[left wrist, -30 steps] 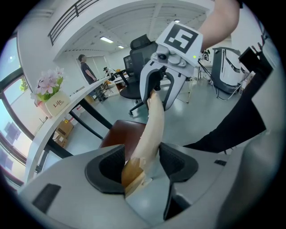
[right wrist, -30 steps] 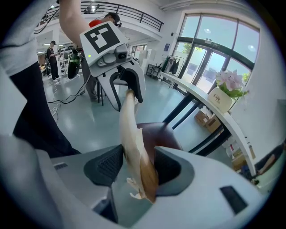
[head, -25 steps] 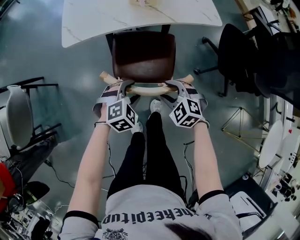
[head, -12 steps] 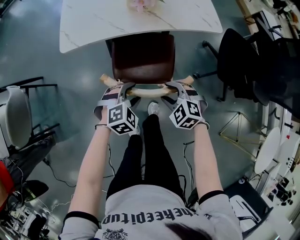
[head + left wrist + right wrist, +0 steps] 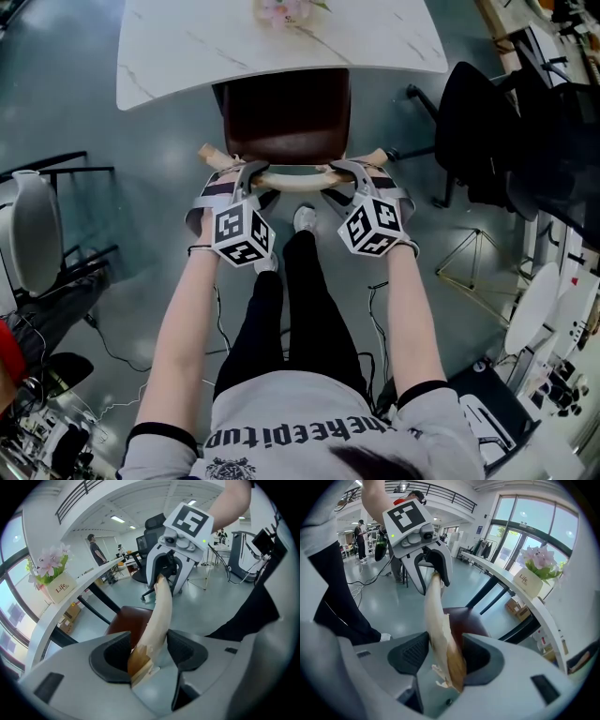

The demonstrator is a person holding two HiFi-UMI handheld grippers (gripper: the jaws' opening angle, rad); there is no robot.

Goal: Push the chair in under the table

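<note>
Wooden-backed chair (image 5: 286,112) faces table (image 5: 187,42) — rail (image 5: 295,178) crosswise, held by left tongs (image 5: 244,173), right tongs (image 5: 343,172).

The person wears a grey T-shirt (image 5: 309,422) at the bottom of the frame, with black-edged short sleeves (image 5: 161,431) and dark lettering across the chest. They also wear black trousers (image 5: 300,309), white shoes (image 5: 305,217) and a thin dark wristband (image 5: 199,248). The left gripper (image 5: 247,175) and right gripper (image 5: 345,173) are light grey, with black ribbed fingers (image 5: 112,654). Each bears a cube (image 5: 242,234) of black-and-white square markers.
</note>
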